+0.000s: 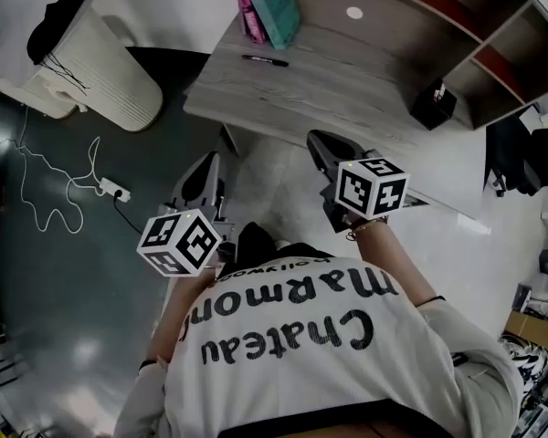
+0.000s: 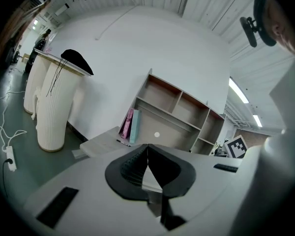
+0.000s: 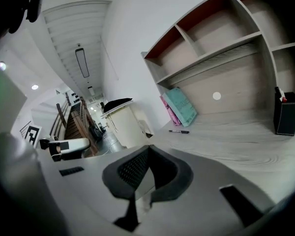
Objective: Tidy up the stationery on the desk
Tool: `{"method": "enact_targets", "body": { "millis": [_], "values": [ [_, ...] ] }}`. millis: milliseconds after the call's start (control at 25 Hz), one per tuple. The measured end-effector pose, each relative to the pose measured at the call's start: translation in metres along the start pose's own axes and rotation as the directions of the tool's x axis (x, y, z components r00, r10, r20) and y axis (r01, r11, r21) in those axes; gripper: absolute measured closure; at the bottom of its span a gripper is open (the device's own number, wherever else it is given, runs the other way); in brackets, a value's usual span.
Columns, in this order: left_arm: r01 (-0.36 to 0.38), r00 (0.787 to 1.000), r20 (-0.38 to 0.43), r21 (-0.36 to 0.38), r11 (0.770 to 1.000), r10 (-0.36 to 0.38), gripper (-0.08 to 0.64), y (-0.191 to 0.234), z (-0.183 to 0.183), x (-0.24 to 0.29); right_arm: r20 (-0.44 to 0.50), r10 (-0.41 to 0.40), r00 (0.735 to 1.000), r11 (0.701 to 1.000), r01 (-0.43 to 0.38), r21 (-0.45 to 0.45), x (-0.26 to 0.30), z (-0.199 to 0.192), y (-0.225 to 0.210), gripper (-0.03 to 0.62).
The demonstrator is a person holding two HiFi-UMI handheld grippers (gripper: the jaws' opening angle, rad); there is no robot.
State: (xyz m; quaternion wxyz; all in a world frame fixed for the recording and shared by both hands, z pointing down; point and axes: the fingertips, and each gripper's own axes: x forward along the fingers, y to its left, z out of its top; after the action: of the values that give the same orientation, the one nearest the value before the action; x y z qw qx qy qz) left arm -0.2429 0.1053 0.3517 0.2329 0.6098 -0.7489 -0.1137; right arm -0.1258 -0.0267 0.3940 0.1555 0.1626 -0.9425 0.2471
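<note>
A black pen (image 1: 265, 60) lies on the grey wooden desk (image 1: 347, 85) near its left end, close to a pink and a teal book (image 1: 267, 7) that lean together. A black pen holder (image 1: 434, 106) stands at the desk's right. Both grippers hover short of the desk's front edge, above the floor. My left gripper (image 1: 208, 164) is shut and empty; its own view shows the jaws meeting (image 2: 147, 146), with the pen (image 2: 123, 142) far ahead. My right gripper (image 1: 324, 146) is also shut on nothing (image 3: 148, 147); the pen (image 3: 179, 131) and the holder (image 3: 286, 113) are beyond it.
A shelf unit (image 1: 493, 53) with open compartments rises along the back of the desk. A white ribbed column (image 1: 105, 71) with a black top stands on the floor at the left. A power strip (image 1: 115, 190) with a white cable lies on the dark floor.
</note>
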Motion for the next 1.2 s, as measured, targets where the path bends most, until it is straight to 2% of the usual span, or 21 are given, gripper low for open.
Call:
{"method": "enact_targets", "body": {
  "millis": [440,760,1200],
  "values": [
    [0.05,0.995,-0.083,-0.022,0.998,-0.052,0.545,0.029,0.008,0.059,-0.049,-0.016,0.999,0.999,0.018,0.039,0.053,0.013,-0.026,0.577],
    [0.046,0.997,-0.061,-0.002,0.999,-0.046,0.545,0.074,0.067,0.12,-0.021,-0.03,0.999,0.999,0.031,0.041,0.12,0.071,-0.03,0.577],
    [0.064,0.997,-0.045,0.019,0.998,-0.063,0.545,0.143,0.132,0.185,-0.013,-0.065,0.998,0.995,0.066,0.071,0.212,0.115,-0.034,0.577]
  ]
}}
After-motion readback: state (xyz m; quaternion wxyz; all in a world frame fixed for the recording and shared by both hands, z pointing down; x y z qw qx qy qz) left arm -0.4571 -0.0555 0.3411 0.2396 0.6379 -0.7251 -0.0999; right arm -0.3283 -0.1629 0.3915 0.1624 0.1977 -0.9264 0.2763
